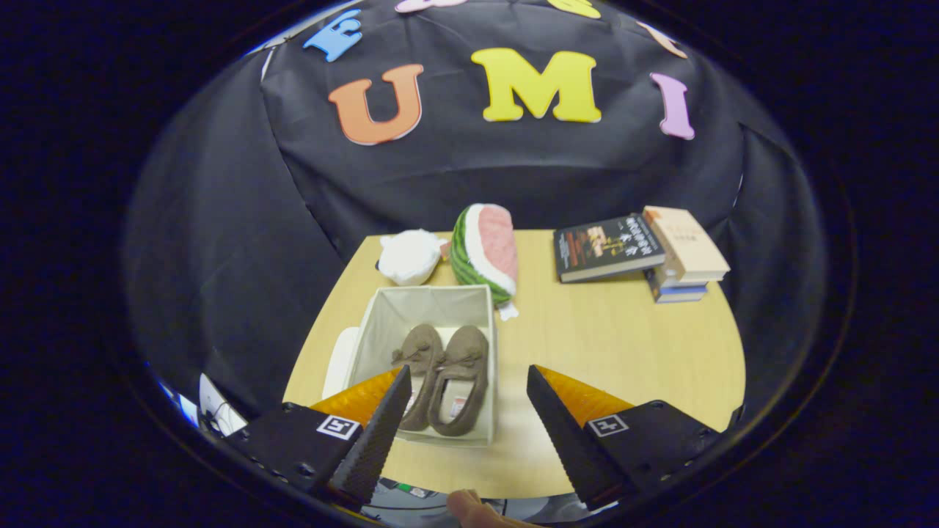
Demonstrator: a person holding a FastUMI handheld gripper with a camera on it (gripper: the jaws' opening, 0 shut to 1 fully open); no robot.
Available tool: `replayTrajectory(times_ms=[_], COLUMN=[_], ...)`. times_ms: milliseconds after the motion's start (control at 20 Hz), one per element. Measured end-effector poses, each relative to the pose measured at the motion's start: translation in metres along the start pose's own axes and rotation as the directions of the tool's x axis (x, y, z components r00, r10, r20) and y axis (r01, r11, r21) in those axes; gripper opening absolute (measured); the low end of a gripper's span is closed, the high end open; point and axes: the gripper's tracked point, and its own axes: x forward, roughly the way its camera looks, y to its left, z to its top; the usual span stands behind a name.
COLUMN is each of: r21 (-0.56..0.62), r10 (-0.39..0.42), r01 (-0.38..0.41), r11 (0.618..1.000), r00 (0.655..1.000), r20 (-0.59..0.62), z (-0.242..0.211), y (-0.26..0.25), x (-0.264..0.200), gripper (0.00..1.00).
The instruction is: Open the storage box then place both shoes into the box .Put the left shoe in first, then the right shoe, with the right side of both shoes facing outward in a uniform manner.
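Two shoes (440, 378) are seen side by side inside the open storage box (429, 301) on the table (623, 345), with the box's lid (339, 359) laid against its left side. Behind the box, a bag (408, 257) is set to the left of a plush watermelon slice (484, 253), while books (642, 253) are stacked at the far right. The gripper (469, 418) is held spread over the near edge, its left finger overlapping the box's near left corner.

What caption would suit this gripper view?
Open gripper hovers above a storage box holding two brown shoes side by side on a wooden table.
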Motion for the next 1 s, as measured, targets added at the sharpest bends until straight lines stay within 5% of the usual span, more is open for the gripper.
replayTrajectory(times_ms=[200, 400, 1000], r21=[0.008, 0.008, -0.002], r10=[-0.084, -0.140, -0.152], r01=[0.085, 0.163, 0.206], r11=[0.996, 0.987, 0.979], r00=[0.956, 0.819, 0.729], r20=[0.282, 0.557, 0.668], z=[0.047, 0.083, 0.031], y=[-0.063, -0.120, -0.160], x=[-0.079, -0.154, -0.247], gripper=[0.96, 0.96, 0.96])
